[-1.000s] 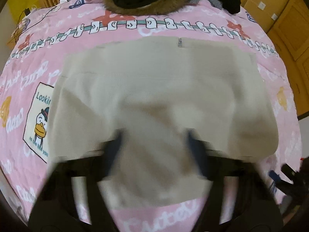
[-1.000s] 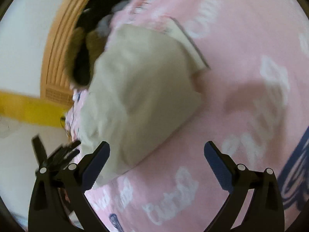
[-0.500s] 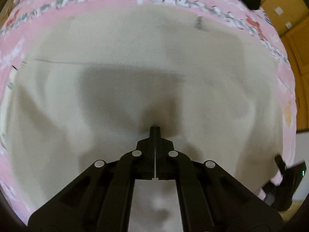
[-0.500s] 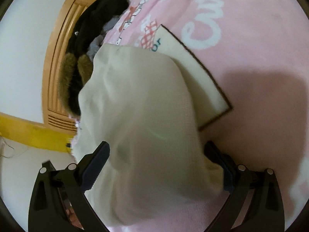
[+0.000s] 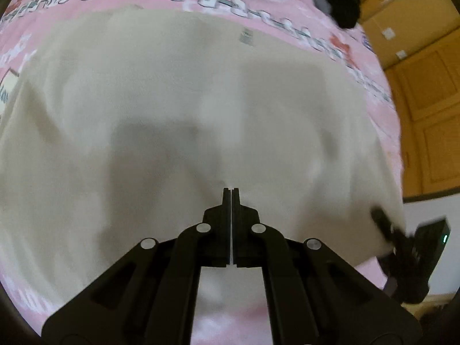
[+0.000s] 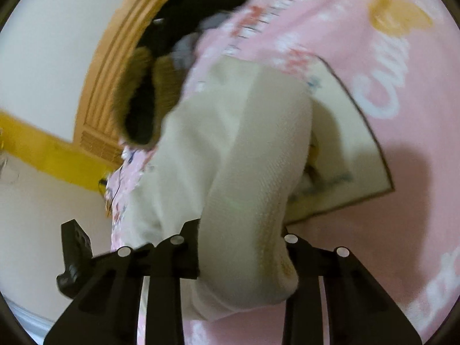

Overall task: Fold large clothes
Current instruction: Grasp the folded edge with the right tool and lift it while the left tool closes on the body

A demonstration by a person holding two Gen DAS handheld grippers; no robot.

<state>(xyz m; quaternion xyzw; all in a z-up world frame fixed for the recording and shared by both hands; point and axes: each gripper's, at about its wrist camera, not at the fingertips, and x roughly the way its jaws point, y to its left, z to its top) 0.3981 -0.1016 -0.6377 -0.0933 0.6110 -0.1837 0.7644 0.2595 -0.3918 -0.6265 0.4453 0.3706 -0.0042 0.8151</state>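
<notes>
Across mid-frame, cream garment [image 5: 184,109] spreads upward from left gripper [image 5: 231,192], pinched tight on its near edge; right gripper [image 6: 244,247] clamps a thick fold at lower centre.

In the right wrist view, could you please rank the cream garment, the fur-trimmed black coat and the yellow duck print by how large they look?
1. Cream garment, largest, though closest to the camera.
2. Fur-trimmed black coat, farther away, so its true size is unsure.
3. Yellow duck print, smallest.
</notes>
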